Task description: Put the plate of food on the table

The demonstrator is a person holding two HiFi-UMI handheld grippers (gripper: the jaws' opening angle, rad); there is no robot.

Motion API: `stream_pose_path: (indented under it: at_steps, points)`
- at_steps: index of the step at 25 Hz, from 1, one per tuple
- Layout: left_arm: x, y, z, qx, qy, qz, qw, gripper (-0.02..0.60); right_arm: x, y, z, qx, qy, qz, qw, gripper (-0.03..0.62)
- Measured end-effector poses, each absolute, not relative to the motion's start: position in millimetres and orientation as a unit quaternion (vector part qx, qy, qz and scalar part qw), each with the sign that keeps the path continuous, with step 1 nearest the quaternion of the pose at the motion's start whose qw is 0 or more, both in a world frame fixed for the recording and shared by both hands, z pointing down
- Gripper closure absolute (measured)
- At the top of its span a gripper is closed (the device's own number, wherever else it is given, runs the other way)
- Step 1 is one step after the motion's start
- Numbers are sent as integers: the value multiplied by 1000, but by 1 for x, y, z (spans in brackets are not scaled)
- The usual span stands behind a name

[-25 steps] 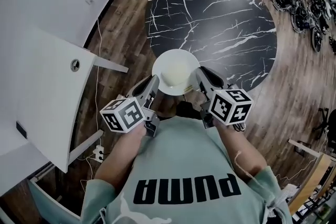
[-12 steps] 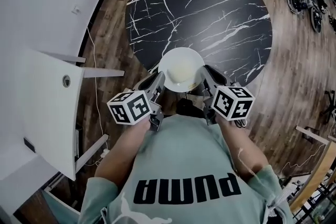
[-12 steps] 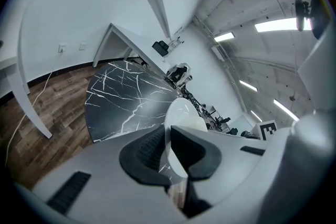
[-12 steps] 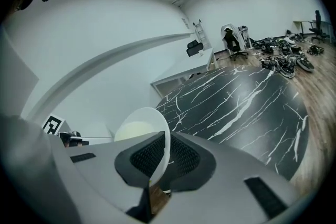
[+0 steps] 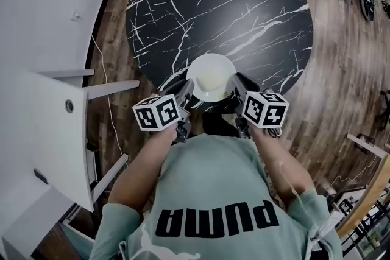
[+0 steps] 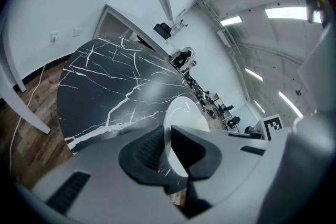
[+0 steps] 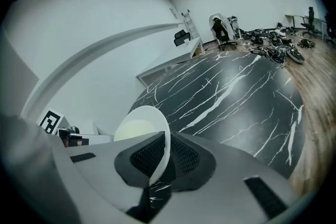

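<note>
Overhead, the plate [image 5: 211, 77] hangs between my left gripper [image 5: 186, 92] and right gripper [image 5: 239, 88], over the near edge of the table [image 5: 231, 3]. My left gripper view shows the jaws clamped on its rim. My right gripper view shows the same on the opposite rim, with the tabletop ahead and below.

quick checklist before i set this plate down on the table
1. Left hand-held gripper shut on the plate rim: ok.
2. Right hand-held gripper shut on the opposite rim: ok.
3. Food sits mid-plate, away from the rim: ok.
4. Table surface ahead bare of things: ok.
5. Plate well inside the table edge: not ok, it is right at the near edge.
6. Plate height above the tabletop: cannot tell.
</note>
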State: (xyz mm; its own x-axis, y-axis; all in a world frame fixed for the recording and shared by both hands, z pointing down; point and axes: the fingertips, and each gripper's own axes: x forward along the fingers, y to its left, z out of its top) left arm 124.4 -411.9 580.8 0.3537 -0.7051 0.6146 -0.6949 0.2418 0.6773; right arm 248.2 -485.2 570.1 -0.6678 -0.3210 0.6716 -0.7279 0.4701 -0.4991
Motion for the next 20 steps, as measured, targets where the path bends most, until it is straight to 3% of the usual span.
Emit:
stream_pose_path:
  at_steps: [20]
  points:
    - [145,-460,655,633,-538,126,542,538,268,-525,641,345,-789,409,302,554]
